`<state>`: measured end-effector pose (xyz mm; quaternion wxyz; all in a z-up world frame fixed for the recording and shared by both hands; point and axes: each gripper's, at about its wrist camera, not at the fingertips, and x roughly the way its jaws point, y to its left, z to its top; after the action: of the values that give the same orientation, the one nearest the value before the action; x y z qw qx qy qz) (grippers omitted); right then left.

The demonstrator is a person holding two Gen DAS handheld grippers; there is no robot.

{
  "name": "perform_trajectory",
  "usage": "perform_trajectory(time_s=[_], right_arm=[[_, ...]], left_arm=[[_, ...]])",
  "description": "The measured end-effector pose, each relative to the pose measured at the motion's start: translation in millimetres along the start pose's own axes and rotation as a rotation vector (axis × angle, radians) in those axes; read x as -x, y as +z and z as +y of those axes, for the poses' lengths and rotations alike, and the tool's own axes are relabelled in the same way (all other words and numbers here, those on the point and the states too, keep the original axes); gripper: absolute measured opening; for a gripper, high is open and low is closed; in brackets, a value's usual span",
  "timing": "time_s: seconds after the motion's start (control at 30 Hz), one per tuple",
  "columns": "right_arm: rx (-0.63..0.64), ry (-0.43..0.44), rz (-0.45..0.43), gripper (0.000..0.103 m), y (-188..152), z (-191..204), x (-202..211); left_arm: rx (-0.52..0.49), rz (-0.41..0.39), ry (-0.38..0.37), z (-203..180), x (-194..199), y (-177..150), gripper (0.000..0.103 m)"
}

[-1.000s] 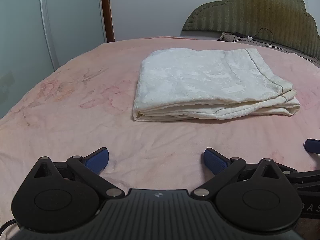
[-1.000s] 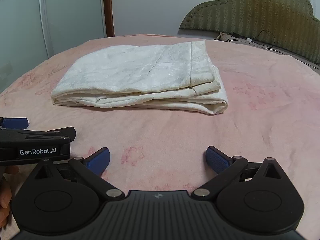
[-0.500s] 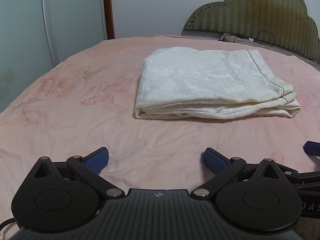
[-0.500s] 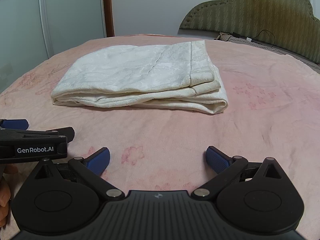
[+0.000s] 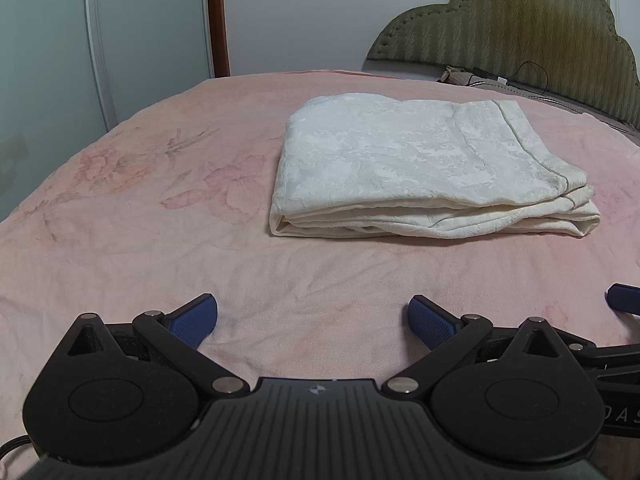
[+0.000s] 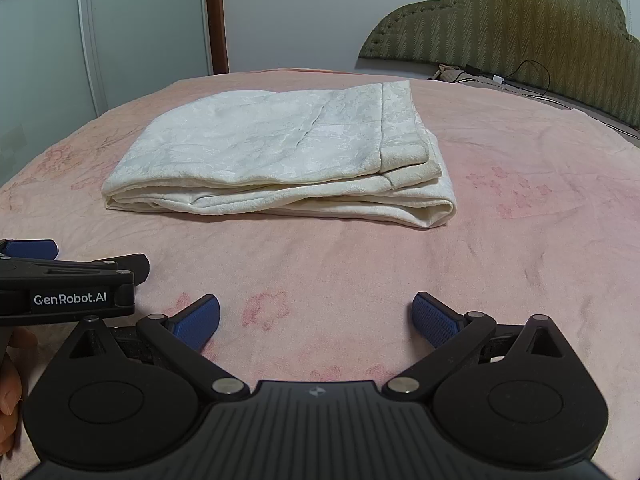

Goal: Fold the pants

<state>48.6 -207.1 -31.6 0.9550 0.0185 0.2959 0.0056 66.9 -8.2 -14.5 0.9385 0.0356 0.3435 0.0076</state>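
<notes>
The cream-white pants lie folded into a flat rectangular stack on the pink bed; they also show in the right wrist view. My left gripper is open and empty, low over the bed, well short of the stack's near edge. My right gripper is open and empty, also short of the stack. A blue fingertip of the right gripper shows at the right edge of the left wrist view, and the left gripper's body shows at the left of the right wrist view.
The pink floral bedspread covers the bed. An olive padded headboard stands at the back right with a cable by it. White wardrobe doors stand at the left.
Both grippers have shifted very slightly; the left view has tilted a little. The pants lie unchanged and both grippers stay open.
</notes>
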Motion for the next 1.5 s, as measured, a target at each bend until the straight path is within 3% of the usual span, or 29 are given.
perform_trajectory(time_s=[1.5], right_arm=[[0.001,0.007,0.001,0.103,1.1,0.5,-1.6]], left_arm=[[0.002,0.0,-0.001,0.0,-0.2,-0.2,0.103]])
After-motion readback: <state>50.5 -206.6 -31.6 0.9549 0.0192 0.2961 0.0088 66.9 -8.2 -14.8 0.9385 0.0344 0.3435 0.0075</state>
